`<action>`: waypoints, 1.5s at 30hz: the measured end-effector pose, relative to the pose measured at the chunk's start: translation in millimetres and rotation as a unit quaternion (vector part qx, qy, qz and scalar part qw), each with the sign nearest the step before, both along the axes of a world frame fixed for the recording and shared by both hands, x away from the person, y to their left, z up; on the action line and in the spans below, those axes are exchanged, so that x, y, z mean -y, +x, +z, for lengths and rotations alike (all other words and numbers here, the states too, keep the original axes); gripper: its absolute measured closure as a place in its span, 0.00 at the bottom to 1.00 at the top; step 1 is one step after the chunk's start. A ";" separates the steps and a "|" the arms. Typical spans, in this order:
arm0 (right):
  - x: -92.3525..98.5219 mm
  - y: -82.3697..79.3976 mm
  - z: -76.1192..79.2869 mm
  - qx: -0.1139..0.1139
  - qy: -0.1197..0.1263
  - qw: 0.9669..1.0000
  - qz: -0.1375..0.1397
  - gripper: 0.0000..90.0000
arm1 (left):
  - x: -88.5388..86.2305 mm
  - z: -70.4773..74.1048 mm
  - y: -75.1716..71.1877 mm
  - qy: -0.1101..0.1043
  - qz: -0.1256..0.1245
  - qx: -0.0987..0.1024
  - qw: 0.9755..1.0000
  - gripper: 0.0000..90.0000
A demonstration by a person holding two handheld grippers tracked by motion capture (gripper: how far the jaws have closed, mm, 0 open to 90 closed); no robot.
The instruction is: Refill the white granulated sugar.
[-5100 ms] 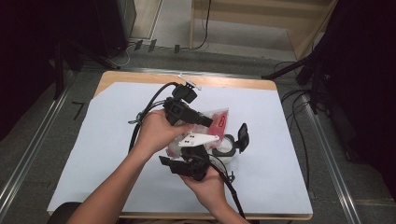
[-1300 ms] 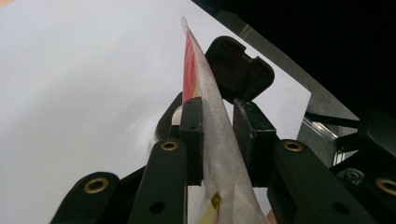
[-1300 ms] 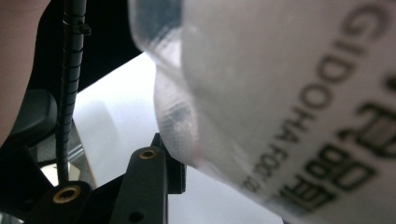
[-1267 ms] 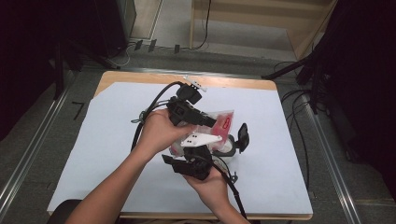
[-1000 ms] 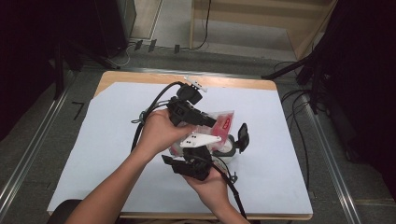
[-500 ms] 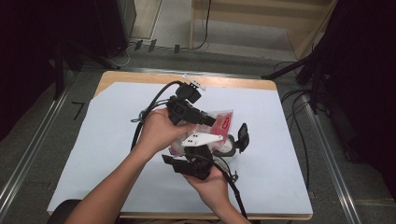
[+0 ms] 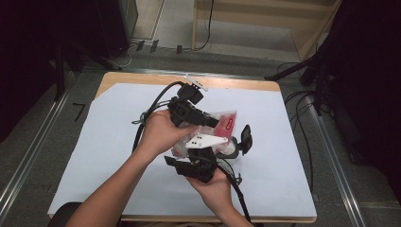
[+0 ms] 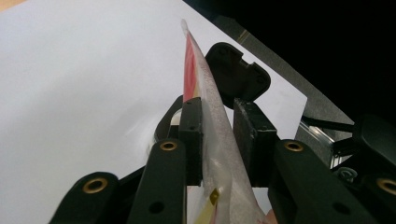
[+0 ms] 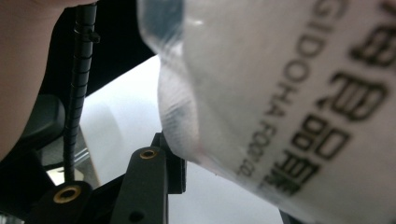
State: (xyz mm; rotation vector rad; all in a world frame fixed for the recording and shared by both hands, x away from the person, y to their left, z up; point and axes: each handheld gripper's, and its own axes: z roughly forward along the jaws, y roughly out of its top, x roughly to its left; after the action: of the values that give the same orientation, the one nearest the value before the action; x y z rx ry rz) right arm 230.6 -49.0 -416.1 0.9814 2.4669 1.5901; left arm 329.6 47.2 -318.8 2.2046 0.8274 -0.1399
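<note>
A clear plastic bag (image 7: 226, 122) with a red label and black print is held up above the white sheet (image 7: 104, 142) at the table's middle. My left gripper (image 7: 210, 122) reaches in from the left, and in the left gripper view the bag (image 8: 212, 130) stands edge-on between its pads, which press on it. My right gripper (image 7: 204, 146), under its grey three-cornered plate, comes from the near side. In the right gripper view the bag (image 9: 289, 102) looms close and lies against the left pad (image 9: 175, 170); the right jaw is mostly hidden behind it.
A black flat piece (image 7: 246, 137) stands upright beside a grey ring (image 7: 230, 150) just right of the grippers; the piece also rises behind the bag (image 8: 238, 70). Cables trail from both grippers. Dark floor and metal rails surround the table.
</note>
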 end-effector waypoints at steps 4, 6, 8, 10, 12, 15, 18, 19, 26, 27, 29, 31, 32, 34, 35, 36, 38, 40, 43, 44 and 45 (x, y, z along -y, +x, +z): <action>-1.3 -0.1 -1.3 -0.001 -0.005 1.000 0.001 0.71 | 1.4 -1.4 0.3 0.007 0.001 0.002 1.000 0.85; -1.7 0.1 -2.3 -0.002 -0.007 1.000 0.001 0.71 | 3.1 -1.4 -1.0 0.014 0.001 0.007 1.000 0.85; -2.1 -0.2 -4.0 -0.002 -0.004 1.000 -0.001 0.71 | 4.2 -1.8 -1.6 0.011 0.000 0.008 1.000 0.86; -2.0 -0.6 -4.2 0.001 -0.005 1.000 -0.002 0.70 | 4.1 -1.7 -1.5 0.011 0.001 0.008 1.000 0.86; -2.4 -0.9 -4.4 0.001 -0.004 1.000 -0.001 0.70 | 4.2 -1.7 -1.4 0.010 0.002 0.007 1.000 0.86; -2.5 -1.1 -4.4 0.002 -0.005 1.000 -0.002 0.70 | 4.3 -1.3 -1.9 0.013 0.001 0.010 1.000 0.86; -2.5 -1.0 -4.5 0.004 -0.006 1.000 -0.002 0.71 | 4.2 -1.2 -2.1 0.014 0.001 0.011 1.000 0.86; -2.5 -1.0 -4.5 0.004 -0.007 1.000 -0.002 0.71 | 4.0 -1.4 -1.9 0.012 0.000 0.011 1.000 0.86; -2.6 -1.2 -4.8 0.005 -0.007 1.000 0.000 0.71 | 4.1 -1.2 -2.4 0.013 0.000 0.012 1.000 0.86; -2.6 -1.2 -4.9 0.007 -0.008 1.000 0.000 0.71 | 4.0 -1.3 -2.4 0.013 -0.001 0.012 1.000 0.86; -2.5 -1.3 -5.0 0.007 -0.008 1.000 0.000 0.71 | 4.1 -1.2 -2.5 0.013 -0.001 0.013 1.000 0.86; -2.4 -1.4 -5.0 0.007 -0.008 1.000 0.000 0.71 | 4.3 -1.0 -2.7 0.014 -0.001 0.014 1.000 0.86; -2.4 -1.6 -5.1 0.008 -0.007 1.000 -0.001 0.71 | 4.5 -1.2 -2.9 0.011 -0.001 0.013 1.000 0.86; -2.3 -1.9 -5.3 0.008 -0.007 1.000 -0.003 0.71 | 4.6 -1.1 -2.9 0.009 -0.001 0.015 1.000 0.86; -2.1 -2.1 -5.4 0.009 -0.005 1.000 -0.003 0.71 | 4.8 -1.0 -3.1 0.009 -0.001 0.015 1.000 0.86; -1.9 -2.4 -5.6 0.010 -0.005 1.000 -0.004 0.71 | 4.9 -0.7 -3.4 0.010 -0.001 0.014 1.000 0.86; -1.9 -2.7 -5.8 0.009 -0.002 1.000 -0.005 0.71 | 4.8 -0.6 -3.5 0.011 -0.002 0.015 1.000 0.86; -1.8 -2.7 -5.7 0.010 -0.002 1.000 -0.005 0.71 | 4.7 -0.3 -3.8 0.012 -0.002 0.015 1.000 0.86; -1.6 -2.7 -5.4 0.011 -0.002 1.000 -0.004 0.71 | 4.8 0.0 -4.3 0.009 -0.001 0.017 1.000 0.86; -1.7 -2.7 -5.3 0.012 -0.002 1.000 -0.004 0.71 | 4.8 0.1 -4.4 0.009 -0.002 0.017 1.000 0.86; -1.7 -2.7 -5.3 0.012 -0.002 1.000 -0.004 0.71 | 4.8 0.2 -4.5 0.009 -0.002 0.017 1.000 0.86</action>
State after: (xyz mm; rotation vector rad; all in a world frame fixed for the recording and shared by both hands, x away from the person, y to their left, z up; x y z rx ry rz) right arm 227.9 -47.3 -421.4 0.9646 2.4467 1.5843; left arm 325.0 42.4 -318.6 2.2193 0.8086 -0.0959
